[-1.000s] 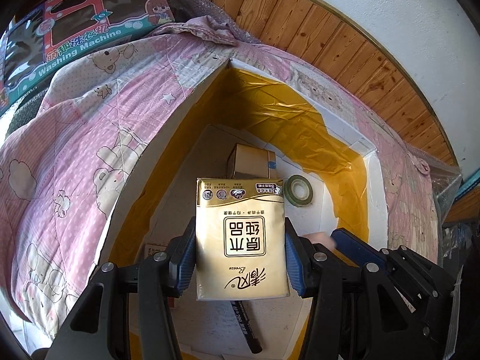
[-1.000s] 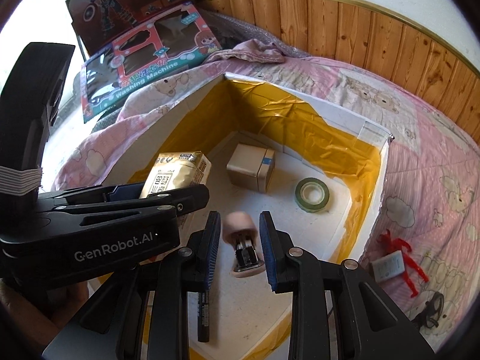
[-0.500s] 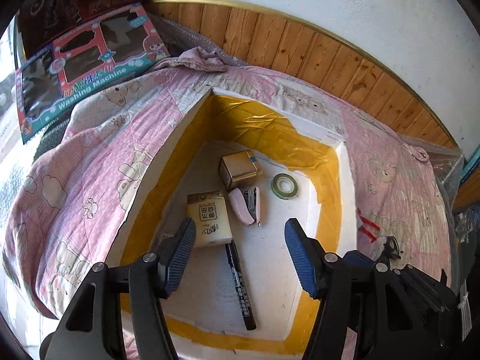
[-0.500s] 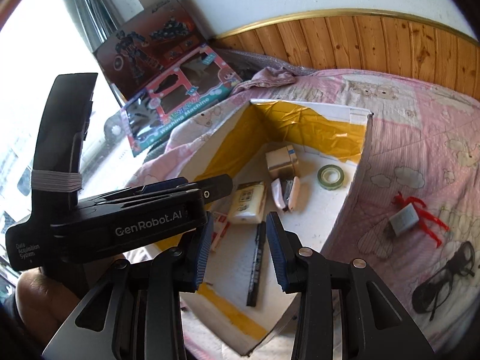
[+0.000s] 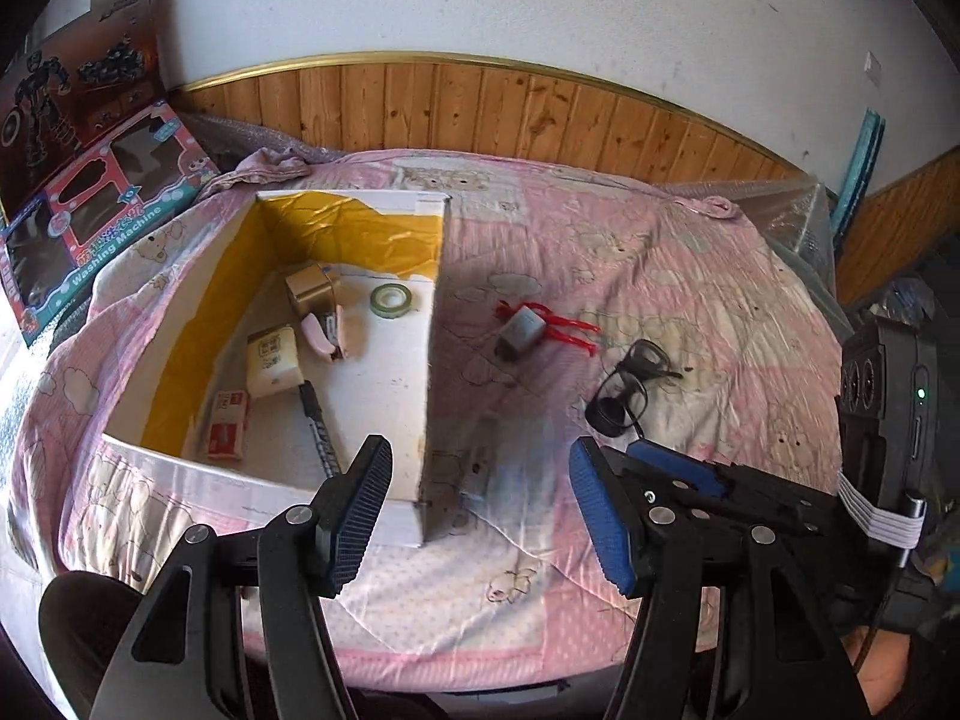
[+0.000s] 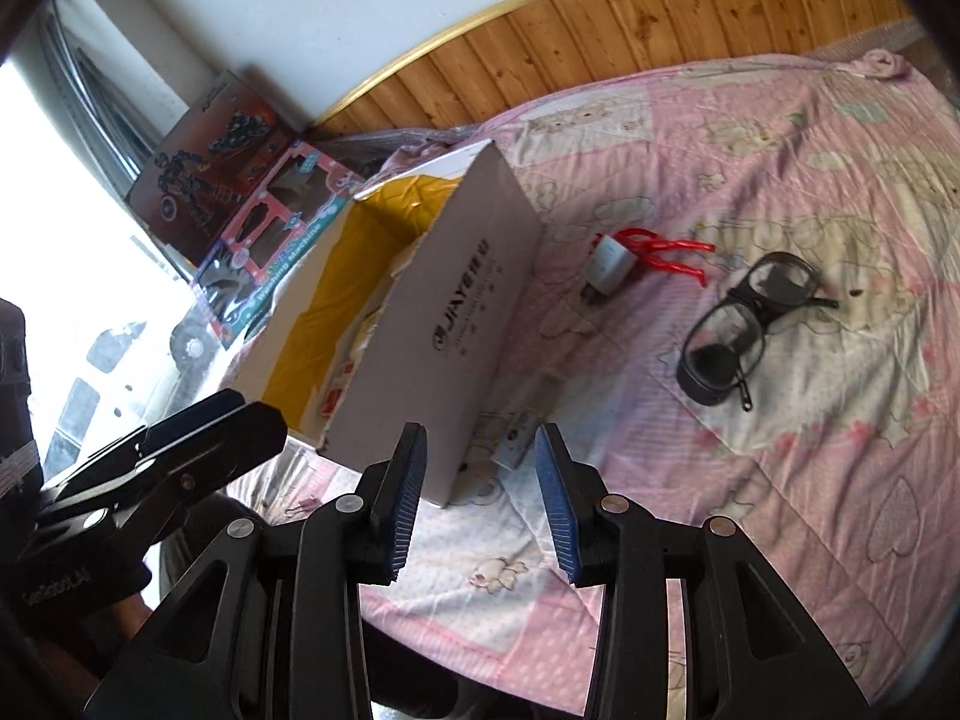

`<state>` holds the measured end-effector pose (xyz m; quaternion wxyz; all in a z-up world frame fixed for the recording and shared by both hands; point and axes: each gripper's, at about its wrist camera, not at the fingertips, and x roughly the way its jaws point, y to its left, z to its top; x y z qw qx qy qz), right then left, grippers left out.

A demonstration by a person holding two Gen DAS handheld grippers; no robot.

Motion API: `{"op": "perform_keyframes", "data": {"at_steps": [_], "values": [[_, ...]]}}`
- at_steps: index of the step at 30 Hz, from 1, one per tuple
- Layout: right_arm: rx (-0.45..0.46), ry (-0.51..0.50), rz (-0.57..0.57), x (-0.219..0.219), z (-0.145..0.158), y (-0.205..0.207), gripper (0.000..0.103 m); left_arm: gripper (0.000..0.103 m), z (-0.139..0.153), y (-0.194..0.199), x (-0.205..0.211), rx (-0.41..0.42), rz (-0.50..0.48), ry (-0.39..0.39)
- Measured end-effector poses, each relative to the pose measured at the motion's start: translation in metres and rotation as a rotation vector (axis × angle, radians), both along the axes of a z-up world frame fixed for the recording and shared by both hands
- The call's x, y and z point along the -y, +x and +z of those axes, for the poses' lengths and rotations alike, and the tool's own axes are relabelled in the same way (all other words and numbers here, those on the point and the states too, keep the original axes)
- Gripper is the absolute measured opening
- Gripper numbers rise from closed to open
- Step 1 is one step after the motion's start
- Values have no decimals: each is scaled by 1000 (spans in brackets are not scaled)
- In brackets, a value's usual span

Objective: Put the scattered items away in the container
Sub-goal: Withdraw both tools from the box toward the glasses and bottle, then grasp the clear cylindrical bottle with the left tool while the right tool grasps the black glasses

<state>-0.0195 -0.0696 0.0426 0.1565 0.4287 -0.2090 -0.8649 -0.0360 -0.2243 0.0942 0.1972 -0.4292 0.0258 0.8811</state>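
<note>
— How far along?

— Roughly two thirds, going by count. Lay inside the white box (image 5: pixel 427 360): tissue pack (image 5: pixel 273 360), small cardboard carton (image 5: pixel 309 288), roll of green tape (image 5: pixel 391 299), pink stapler (image 5: pixel 321 333), black marker (image 5: pixel 318 429), red-and-white packet (image 5: pixel 227 432).

— And outside the box?

— Three left on the pink quilt (image 5: pixel 660 264). Just right of the box wall: grey plug adapter (image 5: pixel 521 327) with a red cord. Farther right of the box: black-framed glasses (image 5: pixel 627 387). Close by the box's near right corner: a small flat item (image 6: pixel 516 441), too blurred to name.

— Jaws?

— Spread wide on the left gripper (image 5: pixel 480 483), holding nothing, hung before the box's near right corner. Spread on the right gripper (image 6: pixel 480 468) too, somewhat narrower, likewise empty, aimed at that flat item beside the box.

— Next, then?

— Probably the flat item, being nearest the box; adapter and glasses after. Would call for a low pinch off soft fabric, with some risk of catching the quilt.
</note>
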Motion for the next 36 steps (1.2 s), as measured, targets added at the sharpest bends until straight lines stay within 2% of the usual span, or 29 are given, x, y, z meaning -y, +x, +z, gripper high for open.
{"op": "perform_keyframes", "data": {"at_steps": [3,5,7,12,14,17,22,24,26,28,30,31,33,36], "values": [[38,2,-52,-21,-12,0,41,63,-14,7,-27,5,-55,-47],[57,-6,-86,-36,-18,-1,41,63,-31,1,-39,41,-88,-58],[66,-32,-120,-53,-22,-1,41,63,-50,-9,-48,83,-87,-92],[95,-118,-212,-93,-36,-13,41,63,-90,-36,-62,122,-84,-143],[107,-154,-244,-104,-42,-25,41,63,-103,-46,-68,134,-84,-166],[139,-190,-292,-115,-54,-49,47,63,-124,-60,-75,164,-69,-198],[219,-172,-351,-120,-80,-92,51,63,-152,-74,-83,176,-48,-247],[239,-146,-375,-117,-90,-106,52,63,-158,-77,-85,138,-26,-273],[258,-104,-376,-111,-100,-120,54,63,-164,-82,-82,138,-13,-257],[244,-72,-368,-105,-106,-129,55,63,-167,-87,-72,171,6,-158],[223,-28,-340,-101,-106,-134,53,45,-164,-88,-68,174,-8,-116],[227,-20,-333,-102,-106,-135,51,22,-162,-88,-67,193,-37,-81],[249,-18,-346,-109,-104,-132,44,19,-158,-87,-63,243,-66,-3],[251,23,-384,-120,-95,-120,43,20,-151,-86,-57,213,-29,-44]]}}
